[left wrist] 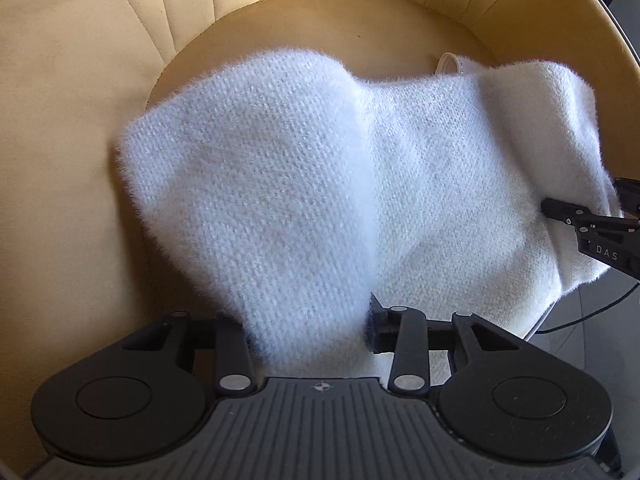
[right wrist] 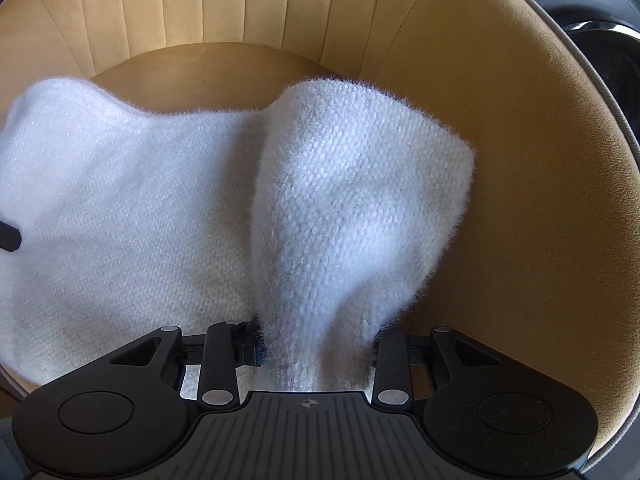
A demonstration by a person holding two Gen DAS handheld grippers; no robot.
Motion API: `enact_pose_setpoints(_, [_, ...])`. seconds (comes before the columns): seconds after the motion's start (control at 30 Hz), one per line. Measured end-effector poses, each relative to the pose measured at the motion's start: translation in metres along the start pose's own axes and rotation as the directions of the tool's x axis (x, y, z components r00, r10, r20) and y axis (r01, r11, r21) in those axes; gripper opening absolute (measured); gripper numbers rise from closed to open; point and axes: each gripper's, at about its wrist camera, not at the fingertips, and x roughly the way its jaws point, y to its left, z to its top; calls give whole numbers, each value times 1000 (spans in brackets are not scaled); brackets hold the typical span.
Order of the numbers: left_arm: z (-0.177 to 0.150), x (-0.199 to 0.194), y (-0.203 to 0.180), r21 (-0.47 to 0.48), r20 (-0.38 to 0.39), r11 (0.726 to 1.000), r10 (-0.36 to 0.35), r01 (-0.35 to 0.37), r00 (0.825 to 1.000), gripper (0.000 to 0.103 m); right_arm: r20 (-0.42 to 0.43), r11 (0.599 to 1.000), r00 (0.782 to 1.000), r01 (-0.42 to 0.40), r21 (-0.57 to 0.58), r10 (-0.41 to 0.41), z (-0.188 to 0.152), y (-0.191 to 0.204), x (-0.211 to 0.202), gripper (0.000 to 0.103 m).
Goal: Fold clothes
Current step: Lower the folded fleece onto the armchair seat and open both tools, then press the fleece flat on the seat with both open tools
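- here we see a fluffy white knitted garment [left wrist: 304,184] spread across the seat of a mustard velvet chair [left wrist: 64,128], filling the middle of both wrist views.
- in the left wrist view, the left gripper [left wrist: 308,330] sits at 6 o'clock, its jaws pinching a bunched fold of the garment that rises from between them toward 12 o'clock.
- that raised fold leans toward 11 o'clock, while the rest of the knit stretches off toward 3 o'clock.
- at 3 o'clock in the same view we find the right gripper [left wrist: 554,206], its black tip touching the garment's far edge.
- in the right wrist view, the right gripper [right wrist: 316,346] is at 6 o'clock, its jaws squeezing a gathered fold of the garment [right wrist: 352,184] that stands up toward 12 and 1 o'clock.
- the flatter part of the knit lies toward 9 o'clock, where a dark tip of the left gripper [right wrist: 9,240] shows at the edge.
- a small pale label or loop [left wrist: 450,62] peeks over the garment's edge at 1 o'clock in the left view.
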Motion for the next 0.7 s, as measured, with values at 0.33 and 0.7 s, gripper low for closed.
enact_pose_setpoints(0.33, [-23, -18, 18, -6, 22, 1000, 18, -18, 1000, 54, 39, 992, 999, -7, 129, 2, -14, -16, -37, 66])
enact_pose_setpoints(0.7, [-70, -78, -14, 128, 72, 985, -124, 114, 990, 33, 165, 984, 986, -66, 165, 39, -26, 14, -68, 33])
